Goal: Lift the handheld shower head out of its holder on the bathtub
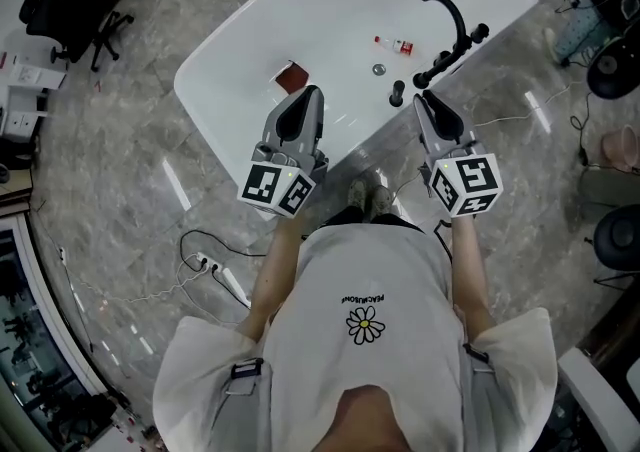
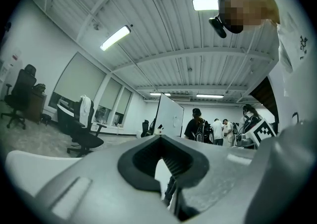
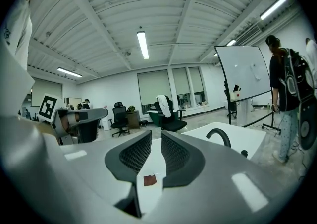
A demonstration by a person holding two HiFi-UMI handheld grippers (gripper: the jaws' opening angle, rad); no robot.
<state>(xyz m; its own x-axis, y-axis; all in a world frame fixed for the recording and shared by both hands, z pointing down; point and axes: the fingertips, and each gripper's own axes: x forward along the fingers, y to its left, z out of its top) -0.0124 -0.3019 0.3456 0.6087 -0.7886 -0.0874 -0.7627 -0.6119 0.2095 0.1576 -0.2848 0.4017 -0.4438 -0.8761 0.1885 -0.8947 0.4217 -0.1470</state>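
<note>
The white bathtub (image 1: 240, 50) stands ahead of me on the marble floor. On its right rim the black handheld shower head (image 1: 452, 53) lies in its holder, beside the curved black spout (image 1: 447, 6). My right gripper (image 1: 428, 98) hovers just short of that rim, its tips near the holder's lower end. Its jaws stand open by a narrow slit with nothing between them. My left gripper (image 1: 305, 95) hangs over the tub's near edge, also open by a narrow gap and empty. In the right gripper view the spout (image 3: 219, 136) rises right of the gripper (image 3: 156, 134).
A red-brown square (image 1: 292, 77), a small bottle (image 1: 395, 44) and the drain (image 1: 378, 69) lie inside the tub. A black knob (image 1: 397, 92) sits on the rim. A power strip and cables (image 1: 215, 270) trail on the floor at left. Office chairs (image 1: 100, 20) and several people (image 2: 213, 129) stand farther off.
</note>
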